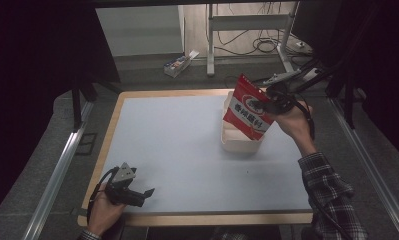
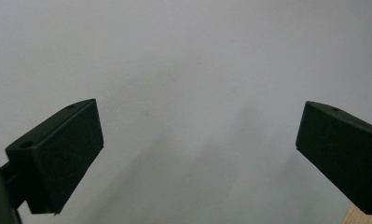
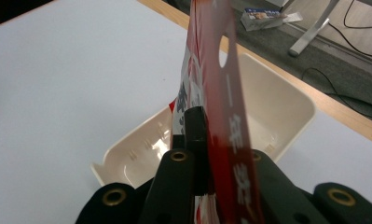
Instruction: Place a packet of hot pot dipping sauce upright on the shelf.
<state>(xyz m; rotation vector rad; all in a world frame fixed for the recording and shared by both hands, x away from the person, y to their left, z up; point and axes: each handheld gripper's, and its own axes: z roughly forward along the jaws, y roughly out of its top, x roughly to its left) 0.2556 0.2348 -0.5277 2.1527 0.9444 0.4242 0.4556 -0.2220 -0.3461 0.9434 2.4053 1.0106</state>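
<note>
Packet [image 1: 249, 107], red w/ white print, hangs above the cream tub [image 1: 241, 144] at the far right of the table, clamped in the right gripper.

Nearest, bottom left in the high view: a hand [image 1: 104, 212] holds the left gripper [image 1: 138, 196] low over the white table top [image 1: 177, 150], close to the near wooden edge. Grey three-cornered plate [image 1: 124, 173] sits on top of it, cable looping by the wrist. In the left gripper view its jaws stand wide apart w/ nothing between, just bare white surface & soft shadows; a bit of wood edge [image 2: 363, 216] shows at the bottom right corner.

Mid table: plain white surface.

Farther, right side: a forearm in a plaid sleeve [image 1: 329, 192] reaches up to the right gripper [image 1: 273, 104], held above the table. Its jaws are pressed together on the packet's right edge. Packet is tilted, top corner leaning up & left, lower part in front of the tub in the high view. In the right gripper view the packet [image 3: 221, 98] is seen edge-on, rising straight up from the jaws, w/ a round hang hole near its top; the tub [image 3: 277, 112] lies below & behind it, open side up, inside looks bare where visible.

Beyond the table: a small box [image 1: 177, 65] on the floor, a white desk frame [image 1: 247, 30] & loose cables [image 1: 267, 45].
</note>
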